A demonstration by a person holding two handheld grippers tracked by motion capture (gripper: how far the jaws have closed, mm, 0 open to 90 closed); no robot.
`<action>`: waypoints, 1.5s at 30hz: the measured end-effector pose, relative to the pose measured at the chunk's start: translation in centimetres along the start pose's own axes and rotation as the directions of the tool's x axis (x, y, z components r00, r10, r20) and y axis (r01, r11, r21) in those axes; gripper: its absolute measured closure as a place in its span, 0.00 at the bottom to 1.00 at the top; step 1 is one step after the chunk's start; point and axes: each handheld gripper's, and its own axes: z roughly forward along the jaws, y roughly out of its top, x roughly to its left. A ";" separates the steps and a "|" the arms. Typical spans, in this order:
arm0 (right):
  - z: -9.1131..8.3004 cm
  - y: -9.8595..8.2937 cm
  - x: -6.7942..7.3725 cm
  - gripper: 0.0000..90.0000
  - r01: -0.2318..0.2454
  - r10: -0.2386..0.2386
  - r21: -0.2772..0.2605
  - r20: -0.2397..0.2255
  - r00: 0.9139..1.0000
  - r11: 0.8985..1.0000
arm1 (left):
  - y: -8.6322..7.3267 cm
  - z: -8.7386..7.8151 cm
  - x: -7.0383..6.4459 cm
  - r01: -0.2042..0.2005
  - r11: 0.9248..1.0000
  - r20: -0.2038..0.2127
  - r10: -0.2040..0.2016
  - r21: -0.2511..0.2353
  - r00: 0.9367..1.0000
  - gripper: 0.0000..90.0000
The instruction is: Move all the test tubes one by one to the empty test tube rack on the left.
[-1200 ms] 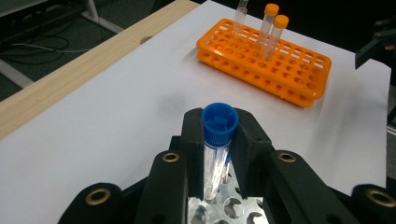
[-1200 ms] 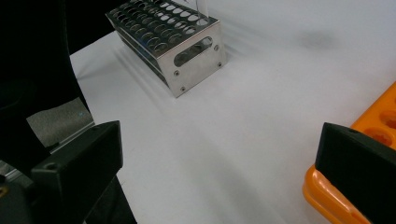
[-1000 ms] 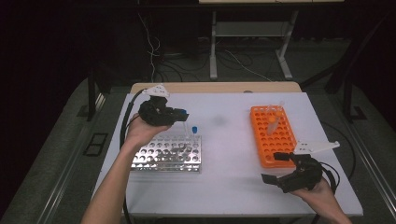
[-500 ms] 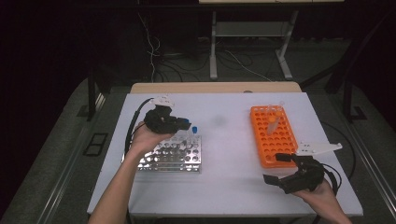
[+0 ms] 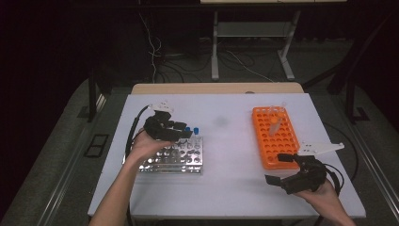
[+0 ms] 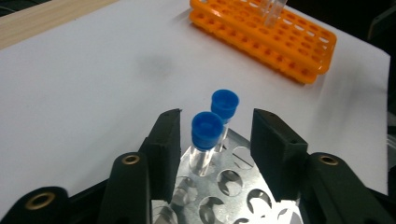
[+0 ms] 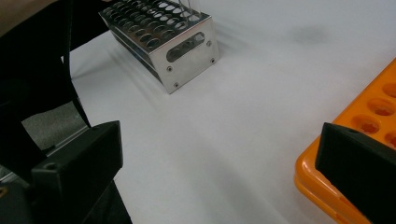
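Observation:
A metal rack (image 5: 175,160) lies at the table's left, with two blue-capped clear tubes standing in its far right corner. In the left gripper view, the nearer tube (image 6: 206,136) stands between the jaws of my left gripper (image 6: 217,117), which is open and not touching it. The second tube (image 6: 224,106) stands just beyond. From above, the left gripper (image 5: 187,133) hovers over the rack's far edge. An orange rack (image 5: 274,137) at the right holds a few clear tubes (image 5: 277,120). My right gripper (image 5: 277,168) hangs wide open near its front corner, empty.
The white table (image 5: 230,183) has bare room between the two racks. In the right gripper view, the metal rack (image 7: 164,38) lies ahead on the left and the orange rack's corner (image 7: 369,116) on the right. Cables trail off the table's left edge.
My left gripper has come down and toward the person onto the metal rack's far right corner. Two blue caps now show at its tips. The right gripper has stayed put.

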 end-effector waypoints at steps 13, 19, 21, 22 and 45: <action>-0.6 1.6 -1.0 0.00 0.015 -0.016 0.028 0.028 0.999 1.000 | 0.1 -2.4 -1.9 0.030 0.999 -0.044 -0.032 -0.042 0.999 0.16; -0.9 2.5 -2.0 0.00 0.010 -0.012 0.039 0.045 0.999 0.999 | -0.2 -2.8 -3.5 0.008 1.000 -0.049 -0.009 -0.019 0.999 0.00; -0.9 2.6 -2.2 0.00 0.010 -0.012 0.042 0.049 0.999 0.999 | -0.3 -2.7 -4.1 -0.004 1.000 -0.050 0.004 -0.010 0.999 0.00; -0.9 2.8 -2.4 0.00 0.012 -0.015 0.047 0.054 0.998 0.999 | -0.4 -2.7 -4.3 -0.011 1.000 -0.051 0.010 -0.008 0.999 0.00; -0.5 4.9 -5.9 0.00 0.013 -0.018 0.071 0.074 0.997 0.997 | -4.6 -3.4 -7.5 -0.025 0.994 -0.045 0.020 -0.110 0.999 0.00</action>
